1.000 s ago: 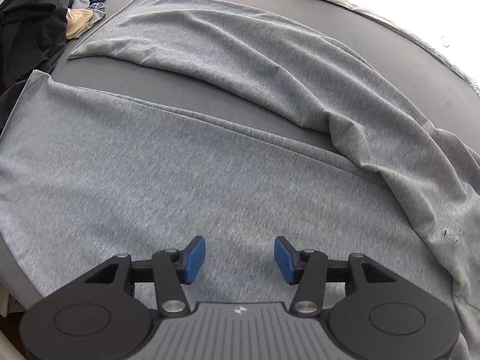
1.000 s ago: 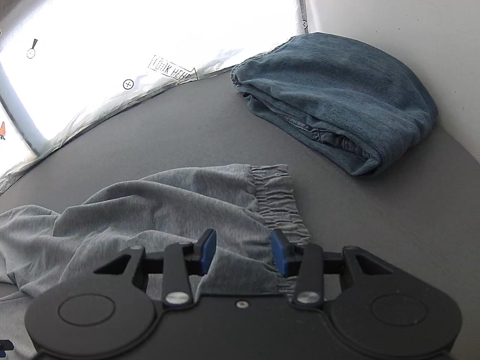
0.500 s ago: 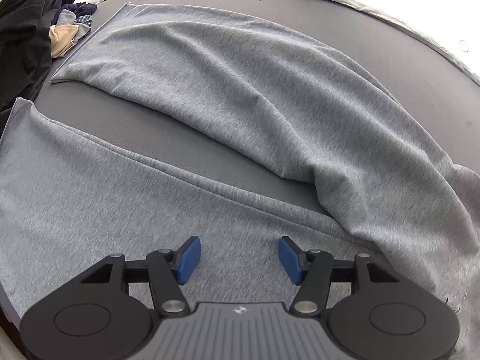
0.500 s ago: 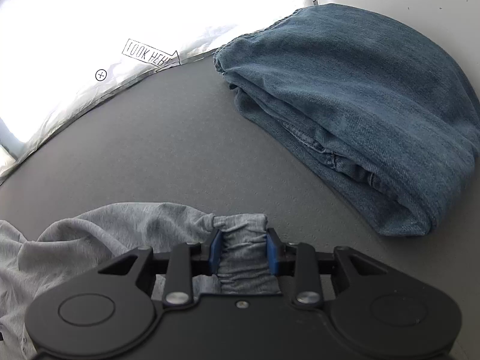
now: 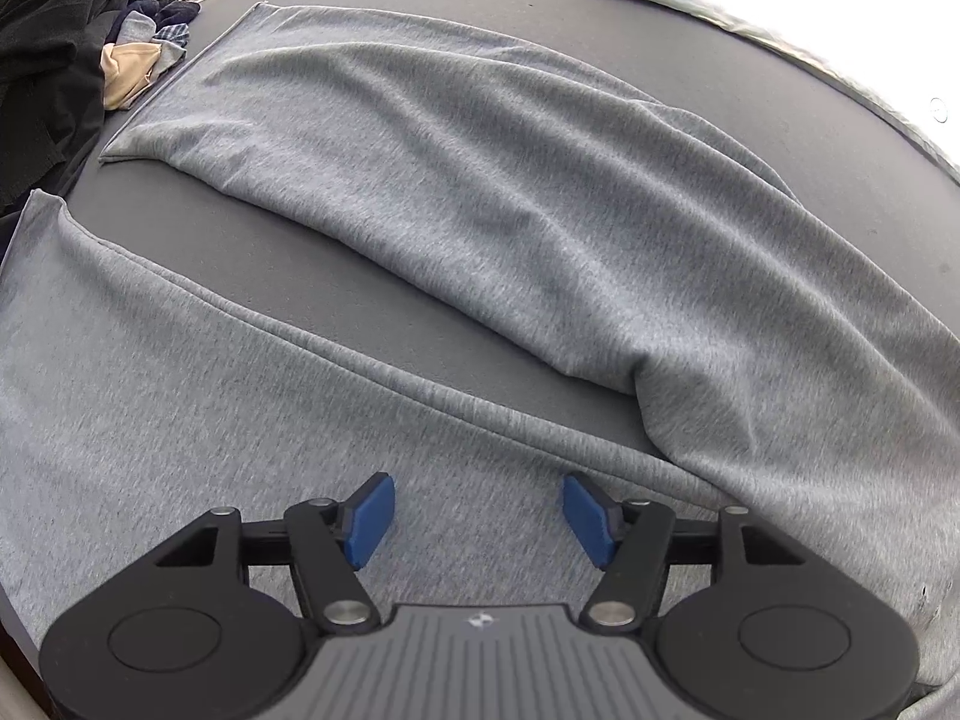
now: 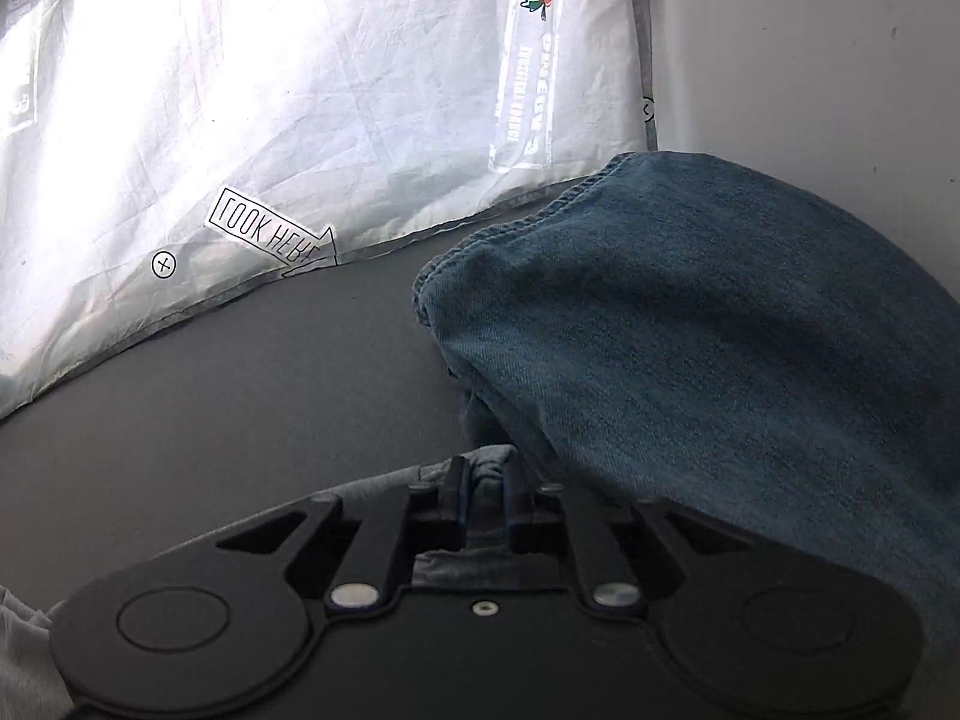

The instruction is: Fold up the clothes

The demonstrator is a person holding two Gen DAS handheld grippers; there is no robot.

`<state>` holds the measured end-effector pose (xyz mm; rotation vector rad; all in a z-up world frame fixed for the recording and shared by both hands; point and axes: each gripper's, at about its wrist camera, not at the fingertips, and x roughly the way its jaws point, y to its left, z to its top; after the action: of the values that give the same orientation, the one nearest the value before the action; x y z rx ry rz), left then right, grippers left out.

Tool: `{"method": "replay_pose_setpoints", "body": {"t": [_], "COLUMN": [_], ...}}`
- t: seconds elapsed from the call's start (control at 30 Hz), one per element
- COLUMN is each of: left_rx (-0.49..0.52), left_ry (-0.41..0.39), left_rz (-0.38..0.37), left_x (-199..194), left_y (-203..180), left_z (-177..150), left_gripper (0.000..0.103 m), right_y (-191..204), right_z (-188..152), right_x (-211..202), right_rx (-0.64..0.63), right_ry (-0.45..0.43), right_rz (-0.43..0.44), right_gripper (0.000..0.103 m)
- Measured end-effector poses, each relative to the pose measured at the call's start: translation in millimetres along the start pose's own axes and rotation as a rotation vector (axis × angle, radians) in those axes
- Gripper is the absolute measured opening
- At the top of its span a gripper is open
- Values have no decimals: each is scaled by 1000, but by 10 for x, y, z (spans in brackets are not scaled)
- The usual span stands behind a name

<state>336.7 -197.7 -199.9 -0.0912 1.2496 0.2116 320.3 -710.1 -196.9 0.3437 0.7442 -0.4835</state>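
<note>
Right wrist: right gripper, angled down, has just closed its fingers on the grey pants' waistband at lower centre.
Left gripper points steeply down, fingers apart and opening over one pants leg; two legs, one jeans.

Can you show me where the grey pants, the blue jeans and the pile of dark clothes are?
grey pants (image 5: 540, 192): left wrist view, middle of the far leg.
blue jeans (image 6: 720, 330): right wrist view, top of the folded denim.
pile of dark clothes (image 5: 48, 48): left wrist view, black cloth in the top left corner.
</note>
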Motion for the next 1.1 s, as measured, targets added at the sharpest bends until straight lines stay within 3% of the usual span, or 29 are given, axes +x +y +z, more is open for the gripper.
{"method": "replay_pose_setpoints", "body": {"t": [0.13,0.27,0.43,0.57,0.8,0.9,1.03,1.1], "left_rx": [-25,-12,1,22,50,50,70,86], "left_ry": [1,-9,-6,-4,8,18,27,26], "left_rz": [-15,-10,-35,-63,-101,-113,-104,-99], "left_x": [13,14,-22,-89,-252,-289,-267,-256], "left_y": [53,26,8,6,209,281,304,297], "left_z": [-53,-99,-222,-395,-761,-869,-975,-1008], "left_gripper": [66,67,67,67,67,68,69,73], "right_y": [-27,-184,-447,-644,-848,-930,-1000,-1008], "right_z": [-137,-378,-1012,-1446,-1762,-1839,-1872,-1872], "right_x": [-213,-603,-1132,-1448,-1738,-1690,-1479,-1410], "right_rx": [23,86,240,415,659,795,921,950], "right_ry": [-16,-1,102,173,187,198,215,216], "right_rz": [4,-31,-98,-93,7,100,152,161], "right_gripper": [41,41,41,42,44,47,50,42]}}
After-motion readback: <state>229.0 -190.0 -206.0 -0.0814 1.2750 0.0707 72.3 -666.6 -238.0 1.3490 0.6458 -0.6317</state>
